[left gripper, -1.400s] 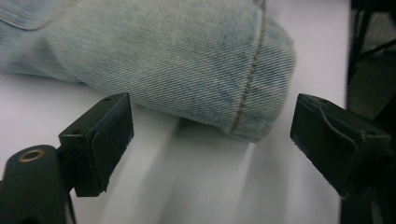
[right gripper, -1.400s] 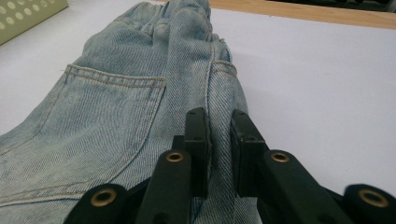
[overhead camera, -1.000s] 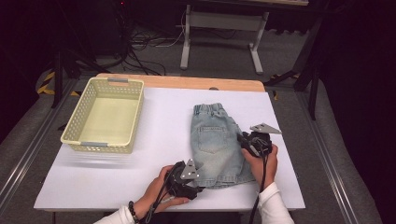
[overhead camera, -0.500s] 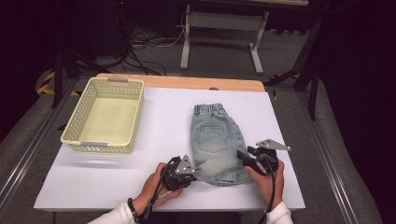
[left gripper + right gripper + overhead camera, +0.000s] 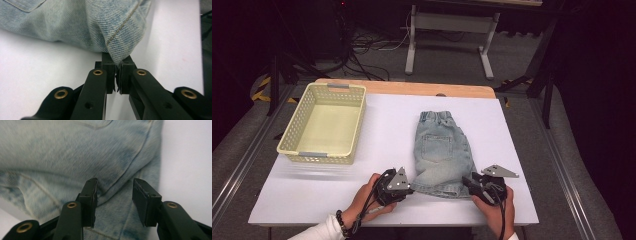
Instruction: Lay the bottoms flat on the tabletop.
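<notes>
Light blue denim shorts (image 5: 442,150) lie flat on the white table (image 5: 387,115), waistband at the far end. My left gripper (image 5: 411,184) is at the near left hem corner. In the left gripper view the left gripper (image 5: 116,65) is shut on that corner of the shorts (image 5: 82,27), the fabric pinched between its pads. My right gripper (image 5: 468,181) is at the near right hem. In the right gripper view the right gripper (image 5: 115,192) has its jaws apart over the shorts (image 5: 62,157). They have just been closing, with denim between them and a gap still showing.
A pale yellow plastic basket (image 5: 324,122) with nothing in it stands at the table's left. A wooden strip runs along the far table edge (image 5: 412,89). Both hands rest near the front edge. Dark floor, cables and a stand lie beyond the table.
My right gripper has come back along the shorts' right edge to the near hem. My left gripper has shifted slightly left at the near left corner.
</notes>
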